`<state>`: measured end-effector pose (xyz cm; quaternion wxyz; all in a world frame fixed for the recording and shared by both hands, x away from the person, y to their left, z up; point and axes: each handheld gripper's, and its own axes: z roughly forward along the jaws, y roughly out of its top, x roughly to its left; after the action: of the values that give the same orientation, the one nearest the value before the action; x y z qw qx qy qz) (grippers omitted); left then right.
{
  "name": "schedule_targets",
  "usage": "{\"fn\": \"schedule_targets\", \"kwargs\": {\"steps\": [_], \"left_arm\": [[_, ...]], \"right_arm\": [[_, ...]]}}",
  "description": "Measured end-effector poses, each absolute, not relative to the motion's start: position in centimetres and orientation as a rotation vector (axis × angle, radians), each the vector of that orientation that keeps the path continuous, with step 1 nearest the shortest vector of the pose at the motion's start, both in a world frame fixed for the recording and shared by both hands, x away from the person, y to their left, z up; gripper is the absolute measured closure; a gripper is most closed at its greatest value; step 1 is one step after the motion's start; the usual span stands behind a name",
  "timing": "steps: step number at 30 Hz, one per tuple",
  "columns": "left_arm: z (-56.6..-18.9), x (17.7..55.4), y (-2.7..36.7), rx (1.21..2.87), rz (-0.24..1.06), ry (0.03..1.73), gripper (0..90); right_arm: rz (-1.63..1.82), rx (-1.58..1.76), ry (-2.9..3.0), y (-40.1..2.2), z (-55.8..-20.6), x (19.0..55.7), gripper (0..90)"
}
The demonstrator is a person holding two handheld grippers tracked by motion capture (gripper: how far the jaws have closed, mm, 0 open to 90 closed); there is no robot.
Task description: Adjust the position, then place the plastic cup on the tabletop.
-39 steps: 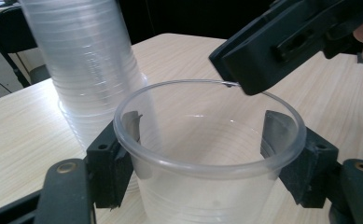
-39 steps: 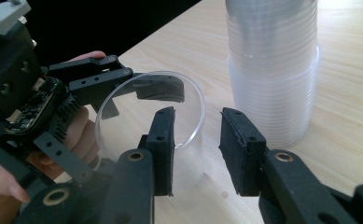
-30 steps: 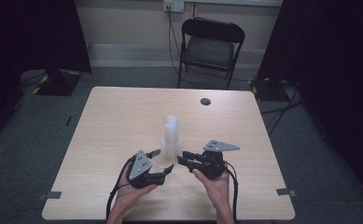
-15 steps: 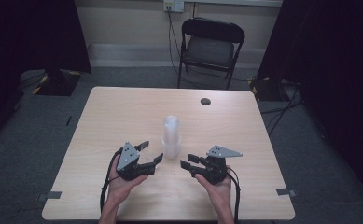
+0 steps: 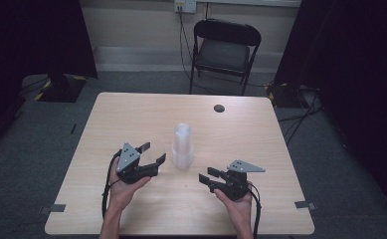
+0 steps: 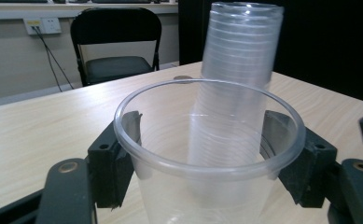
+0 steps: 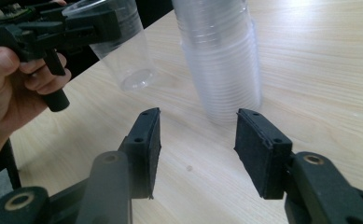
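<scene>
The stack of clear cups (image 5: 183, 145) stands upright near the middle of the table (image 5: 280, 149). Just left of the stack, your left gripper (image 5: 151, 154) clamps a single clear cup (image 6: 207, 158) between its jaws. Your right gripper (image 5: 206, 175), right of the stack and nearer you, holds its jaws apart on nothing.

I can read no text, label, brand, number or sign anywhere here: not on the clear cups, not on my grippers, not on the tabletop, and not on the wall socket at twelve o'clock, which is too small to make out.
</scene>
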<state>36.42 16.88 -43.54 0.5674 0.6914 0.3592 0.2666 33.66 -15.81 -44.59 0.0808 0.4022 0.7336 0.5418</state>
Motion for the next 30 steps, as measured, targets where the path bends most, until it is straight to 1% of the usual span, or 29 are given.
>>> {"fn": "schedule_targets", "kwargs": {"steps": [7,17,23,29,30], "left_arm": [[-43.1,37.6,17.1,1.646,0.633,0.870,29.3],[-42.2,39.5,18.1,1.617,0.646,0.889,29.3],[-42.1,40.8,18.5,1.605,0.628,0.920,29.4],[-42.4,41.9,18.5,1.590,0.653,0.928,29.4],[-42.5,42.4,18.7,1.614,0.659,0.948,29.4]], "right_arm": [[1.611,1.211,2.192,-16.3,-44.9,33.6,49.5],[1.601,1.218,2.191,-16.2,-45.2,33.8,48.1],[1.599,1.217,2.197,-16.3,-45.3,33.6,47.9],[1.599,1.212,2.206,-16.3,-45.5,33.6,47.9],[1.600,1.214,2.209,-16.3,-45.6,33.6,48.0]]}}
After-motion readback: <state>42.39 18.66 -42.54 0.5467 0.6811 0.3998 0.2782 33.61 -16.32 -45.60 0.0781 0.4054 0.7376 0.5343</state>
